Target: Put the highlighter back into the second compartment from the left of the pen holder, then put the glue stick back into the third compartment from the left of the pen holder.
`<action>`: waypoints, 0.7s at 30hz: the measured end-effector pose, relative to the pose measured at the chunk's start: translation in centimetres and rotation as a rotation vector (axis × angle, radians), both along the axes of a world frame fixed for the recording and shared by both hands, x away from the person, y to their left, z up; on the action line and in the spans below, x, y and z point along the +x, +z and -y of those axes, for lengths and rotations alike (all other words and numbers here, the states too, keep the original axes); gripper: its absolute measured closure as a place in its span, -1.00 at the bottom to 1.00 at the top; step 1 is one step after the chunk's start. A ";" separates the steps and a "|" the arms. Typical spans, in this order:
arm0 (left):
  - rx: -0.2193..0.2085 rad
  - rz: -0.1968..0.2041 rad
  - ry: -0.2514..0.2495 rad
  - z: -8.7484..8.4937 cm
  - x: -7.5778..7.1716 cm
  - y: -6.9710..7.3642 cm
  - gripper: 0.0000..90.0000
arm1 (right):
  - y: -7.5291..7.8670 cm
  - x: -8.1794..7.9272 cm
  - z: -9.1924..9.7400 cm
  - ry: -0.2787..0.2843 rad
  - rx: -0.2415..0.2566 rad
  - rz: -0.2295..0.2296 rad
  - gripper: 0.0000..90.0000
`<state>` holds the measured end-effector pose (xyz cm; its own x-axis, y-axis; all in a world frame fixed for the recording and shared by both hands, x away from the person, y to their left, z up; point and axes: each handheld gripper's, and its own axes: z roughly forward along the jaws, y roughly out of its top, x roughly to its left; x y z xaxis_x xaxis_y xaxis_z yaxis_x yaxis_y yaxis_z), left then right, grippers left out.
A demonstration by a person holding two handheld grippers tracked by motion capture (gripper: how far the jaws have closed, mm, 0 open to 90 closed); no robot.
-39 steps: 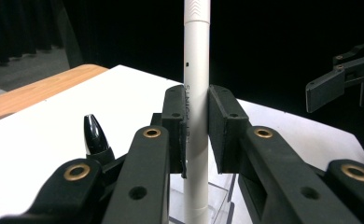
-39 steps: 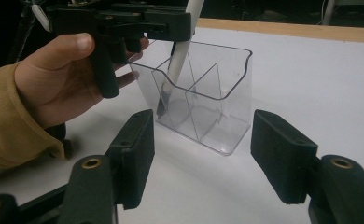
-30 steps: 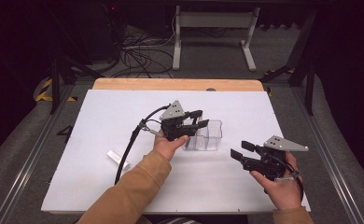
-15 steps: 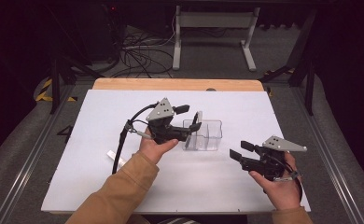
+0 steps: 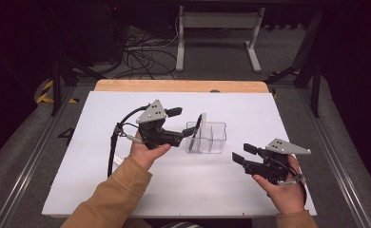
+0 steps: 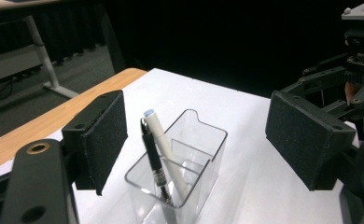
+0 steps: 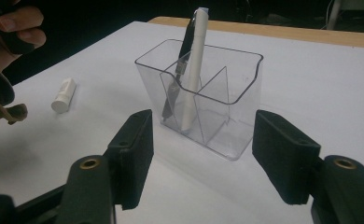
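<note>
Change since a second ago: left gripper [image 5: 186,124] drawn back from the holder toward the table's left and lifted a little; jaws just been opening, nothing between them now; right gripper [image 5: 239,154] unmoved.
Left jaws: spread wide, pads bare, aimed at the clear plastic holder [image 6: 189,163] from just beside it, not touching.
Right jaws: spread, empty, held low over the table [image 5: 126,190] near the holder's right front, apart from it.
Holder place: standing upright near the middle of the white table, between the two grippers.
Holder build: clear walls, inner dividers making several compartments.
Holder contents: black pen [image 6: 153,161] and white pen [image 6: 164,149], side by side in one end compartment, the one on the left gripper's side.
Pen posture: both leaning, tips down on the holder's floor, tops rising above the rim; white pen with a pale blue end uppermost.
Loose item: small white cap [image 7: 63,95] lying flat on the table, well apart from the holder, near the left forearm.
Hands: left hand [image 5: 145,152] under its gripper, sleeve tan; right hand [image 5: 283,190] gripping from below at the table's near right.
</note>
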<state>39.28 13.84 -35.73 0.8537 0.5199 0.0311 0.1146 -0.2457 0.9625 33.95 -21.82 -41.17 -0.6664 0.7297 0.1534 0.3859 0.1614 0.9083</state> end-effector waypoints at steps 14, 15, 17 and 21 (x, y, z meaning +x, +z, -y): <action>0.051 -0.026 0.082 -5.1 -2.5 -0.6 -0.57 | 0.0 0.1 -1.6 0.050 -0.003 0.002 -0.12; 0.045 -0.037 0.086 -5.5 -2.6 -0.6 -0.57 | 0.0 0.2 -1.7 0.056 -0.004 0.003 -0.12; 0.023 -0.057 0.091 -6.2 -2.7 -0.6 -0.58 | 0.0 0.3 -2.0 0.063 -0.004 -0.001 -0.12; 0.030 -0.055 0.106 -7.2 -3.3 -0.4 -0.58 | 0.1 0.6 -2.8 0.088 0.001 -0.001 -0.12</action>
<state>36.00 21.00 -36.16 0.7949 0.6067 0.0028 0.1938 -0.2582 0.9465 34.54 -19.06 -41.11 -0.7275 0.6684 0.1549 0.3712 0.1936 0.9081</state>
